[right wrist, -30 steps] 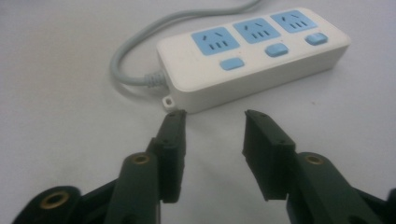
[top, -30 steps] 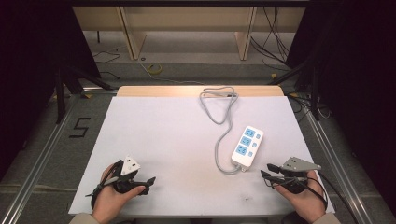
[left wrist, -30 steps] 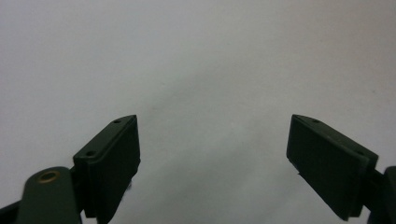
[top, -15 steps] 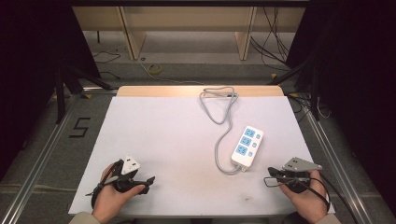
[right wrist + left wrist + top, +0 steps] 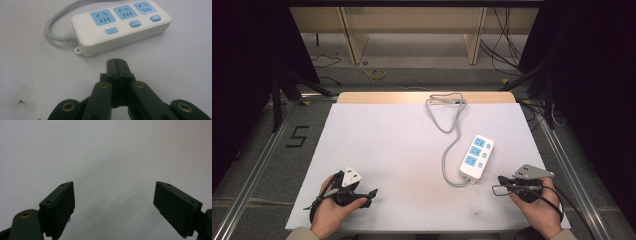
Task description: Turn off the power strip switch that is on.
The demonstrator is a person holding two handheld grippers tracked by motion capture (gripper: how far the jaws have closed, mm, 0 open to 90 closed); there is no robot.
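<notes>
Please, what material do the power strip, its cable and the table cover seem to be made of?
The power strip looks like hard white plastic with a smooth, slightly glossy shell; its sockets and buttons are light blue plastic. The cable seems to have a grey rubbery or vinyl coat, since it bends in soft loops. The table cover is matt white, perhaps paper or a thin sheet; I cannot tell which.

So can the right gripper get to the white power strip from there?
Probably yes. The right gripper sits just short of the power strip, with bare table between them. Its jaws are shut, though, so they must open to grab.
</notes>
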